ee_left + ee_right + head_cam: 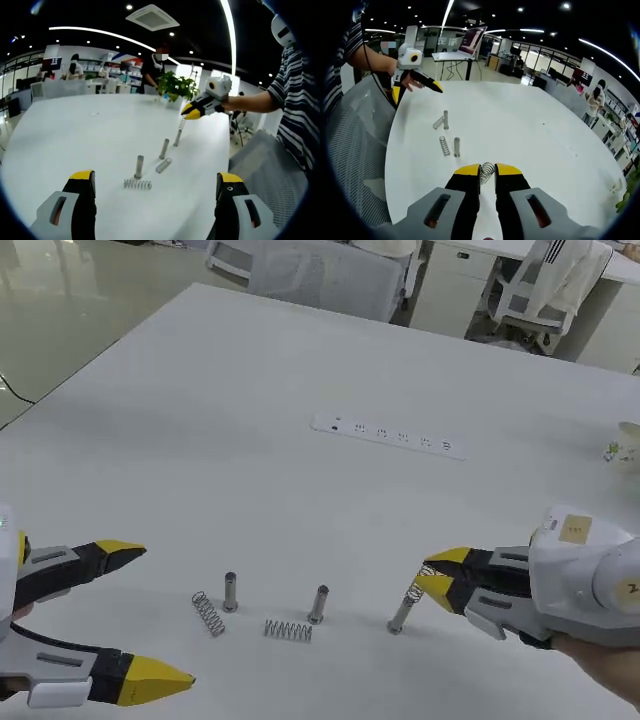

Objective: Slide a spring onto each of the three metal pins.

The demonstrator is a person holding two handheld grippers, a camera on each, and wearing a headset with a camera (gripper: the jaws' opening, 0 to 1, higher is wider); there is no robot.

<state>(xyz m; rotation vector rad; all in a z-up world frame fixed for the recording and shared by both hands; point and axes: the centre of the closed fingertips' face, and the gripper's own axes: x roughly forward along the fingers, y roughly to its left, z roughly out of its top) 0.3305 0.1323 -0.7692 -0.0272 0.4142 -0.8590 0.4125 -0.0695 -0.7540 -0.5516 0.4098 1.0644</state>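
The right gripper [441,581] has its yellow-tipped jaws nearly closed on a spring [487,172], pinching the coil between the tips with only the spring's own width left between them. Just ahead of and below those tips stands the nearest pin [400,616]. The held spring sits in line with this pin's top end. I cannot tell whether the coil is already around the pin or only touching its tip.

Further out from the right gripper's jaws, toward the other gripper, stands the middle pin [319,604], upright and bare. A loose spring [288,630] lies flat on the white table [250,390], just beside this pin's base on the person's side.

Beyond that is the far pin [230,592], also upright and bare. It is the pin closest to the left gripper [150,615]. A second loose spring [208,612] lies just beside it, on the side facing the left gripper and angled across the table.

The left gripper's jaws are spread wide and hold nothing. They hang above the table and point toward the row of pins, clear of the far pin and its spring.

Well beyond both grippers, a white power strip [388,435] lies flat on the table.
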